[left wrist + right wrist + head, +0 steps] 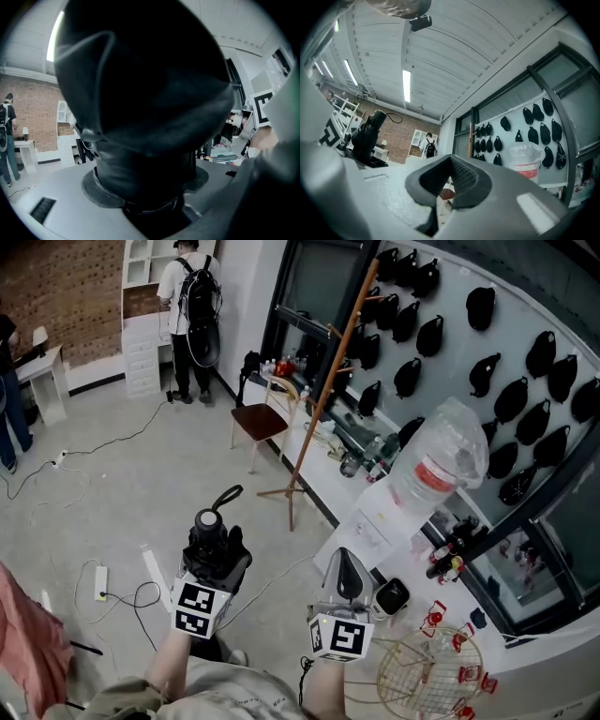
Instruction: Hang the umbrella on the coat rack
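Black and folded, the umbrella [208, 523] stands upright in the left hand-held gripper [217, 563], whose jaws clamp its bundled body. That leaves the wrist strap [228, 496] looping free at the top, likely the part meant for a peg. The right hand-held gripper [349, 579] is clenched on nothing and held alongside, seemingly spare. The wooden coat rack [323, 399] stands on the floor [141, 493] well ahead, beside a chair [262, 423], so carrying the umbrella over probably comes first.
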The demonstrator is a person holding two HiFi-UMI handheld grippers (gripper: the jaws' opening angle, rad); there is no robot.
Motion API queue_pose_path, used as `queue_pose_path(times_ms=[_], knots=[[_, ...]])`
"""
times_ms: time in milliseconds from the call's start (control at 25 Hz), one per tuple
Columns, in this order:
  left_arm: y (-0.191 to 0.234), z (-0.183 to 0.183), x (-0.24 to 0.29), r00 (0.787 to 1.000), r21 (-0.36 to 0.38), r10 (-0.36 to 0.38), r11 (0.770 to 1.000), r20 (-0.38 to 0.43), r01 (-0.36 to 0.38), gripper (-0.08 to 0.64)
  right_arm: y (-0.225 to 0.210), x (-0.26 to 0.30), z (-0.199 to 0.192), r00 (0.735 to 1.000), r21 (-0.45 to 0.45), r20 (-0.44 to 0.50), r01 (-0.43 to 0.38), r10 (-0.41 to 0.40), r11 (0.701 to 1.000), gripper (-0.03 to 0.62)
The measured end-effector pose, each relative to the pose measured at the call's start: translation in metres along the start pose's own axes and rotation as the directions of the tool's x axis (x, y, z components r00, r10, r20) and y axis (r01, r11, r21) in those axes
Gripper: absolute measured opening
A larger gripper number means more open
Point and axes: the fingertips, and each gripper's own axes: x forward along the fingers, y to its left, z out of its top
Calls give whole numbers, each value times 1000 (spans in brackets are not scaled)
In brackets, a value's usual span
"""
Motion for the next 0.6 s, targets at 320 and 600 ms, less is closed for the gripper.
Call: queue_pose_path(times_ms=[320, 600], knots=[[5, -4, -2, 999, -1, 12, 1000, -35, -12, 301, -1, 9, -21, 995, 224, -6, -98, 102, 970, 38], [9, -19, 14, 997, 4, -14, 1000, -71, 15, 301, 23, 24, -40, 963, 253, -38, -249, 267, 935, 357]])
